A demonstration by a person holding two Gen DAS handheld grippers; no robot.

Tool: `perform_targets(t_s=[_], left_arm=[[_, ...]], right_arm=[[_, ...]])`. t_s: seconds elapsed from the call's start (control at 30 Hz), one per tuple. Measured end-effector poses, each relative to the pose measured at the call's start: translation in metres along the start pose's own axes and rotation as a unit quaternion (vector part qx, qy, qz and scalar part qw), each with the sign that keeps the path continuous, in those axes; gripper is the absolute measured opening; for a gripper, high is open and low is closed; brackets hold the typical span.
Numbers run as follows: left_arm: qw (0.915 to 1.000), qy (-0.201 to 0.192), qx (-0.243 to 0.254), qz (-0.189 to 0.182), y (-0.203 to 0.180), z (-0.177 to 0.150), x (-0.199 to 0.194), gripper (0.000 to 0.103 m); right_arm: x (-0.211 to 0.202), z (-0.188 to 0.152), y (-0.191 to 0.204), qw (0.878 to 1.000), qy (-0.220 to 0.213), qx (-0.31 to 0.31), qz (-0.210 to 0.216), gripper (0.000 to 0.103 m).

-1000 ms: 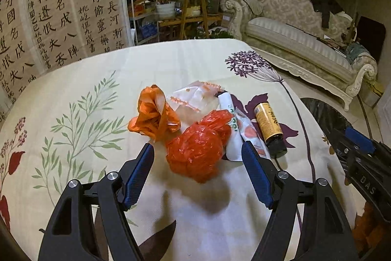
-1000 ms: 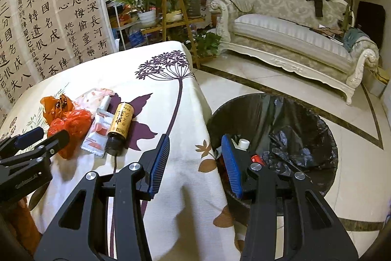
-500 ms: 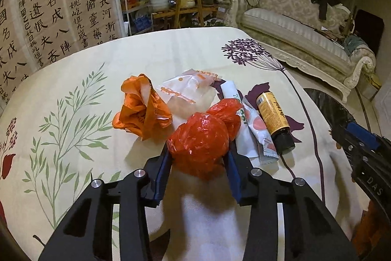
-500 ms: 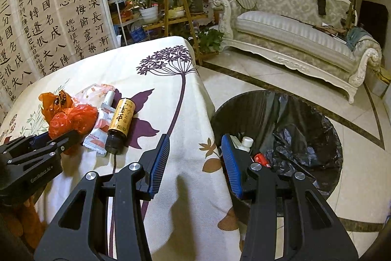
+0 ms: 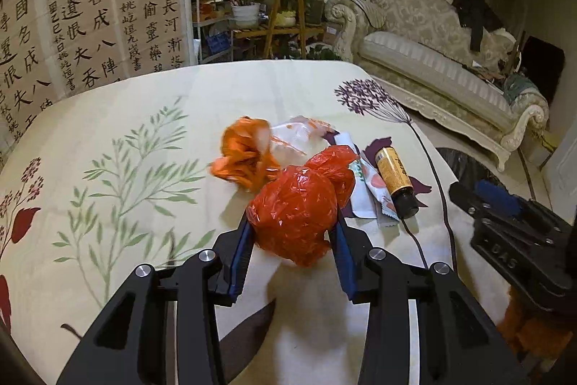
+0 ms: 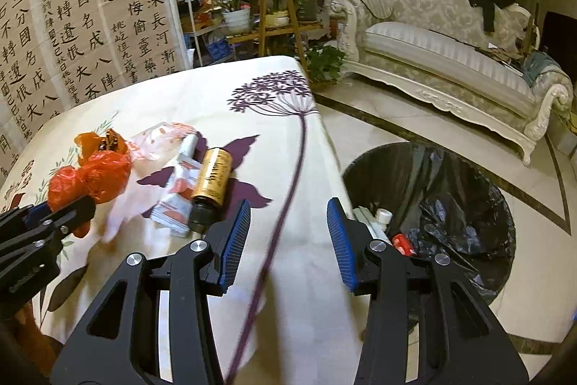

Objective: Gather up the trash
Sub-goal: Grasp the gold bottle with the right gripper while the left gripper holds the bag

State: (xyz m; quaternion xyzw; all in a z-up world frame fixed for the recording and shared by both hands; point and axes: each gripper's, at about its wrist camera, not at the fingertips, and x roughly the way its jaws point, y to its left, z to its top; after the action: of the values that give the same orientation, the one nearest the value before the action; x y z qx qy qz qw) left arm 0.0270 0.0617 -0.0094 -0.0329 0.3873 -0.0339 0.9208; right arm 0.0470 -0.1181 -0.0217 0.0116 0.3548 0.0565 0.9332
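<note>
I've got the left gripper point(image 5: 294, 240) clamped on the crumpled red plastic bag point(image 5: 299, 211) for binning, while the right gripper point(image 6: 288, 237) hangs wide open and empty.

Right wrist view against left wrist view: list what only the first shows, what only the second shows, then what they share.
Only the right wrist view: the trash already inside the black-lined bin and the open right gripper.

Only the left wrist view: the left gripper with its pads pressed on both sides of the red plastic bag.

Shared: that bag, the orange bag, the sachets, the yellow bottle, the floral tablecloth, the sofa.
</note>
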Motion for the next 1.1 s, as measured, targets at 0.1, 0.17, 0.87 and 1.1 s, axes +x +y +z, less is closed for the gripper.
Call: perform_targets(t_s=[0.1,0.17,0.87,1.1], left_arm=[[0.9999,-0.007,-0.010,0.009,0.010,0.000,-0.006,0.041],[0.9996,-0.010,-0.018,0.016,0.018,0.000,-0.009,0.041],[0.9974,-0.010,-0.061,0.037,0.057,0.001,-0.004,0.041],[0.9980,-0.014,-0.054,0.030,0.048,0.001,-0.006,0.041]], right_arm=[[0.003,0.004,0.009,1.000,0.000,-0.006,0.009,0.043],[0.005,0.007,0.014,1.000,0.000,-0.010,0.013,0.043],[0.042,0.021,0.041,0.998,0.047,-0.038,0.027,0.025],[0.028,0.017,0.034,0.999,0.032,-0.031,0.025,0.025]])
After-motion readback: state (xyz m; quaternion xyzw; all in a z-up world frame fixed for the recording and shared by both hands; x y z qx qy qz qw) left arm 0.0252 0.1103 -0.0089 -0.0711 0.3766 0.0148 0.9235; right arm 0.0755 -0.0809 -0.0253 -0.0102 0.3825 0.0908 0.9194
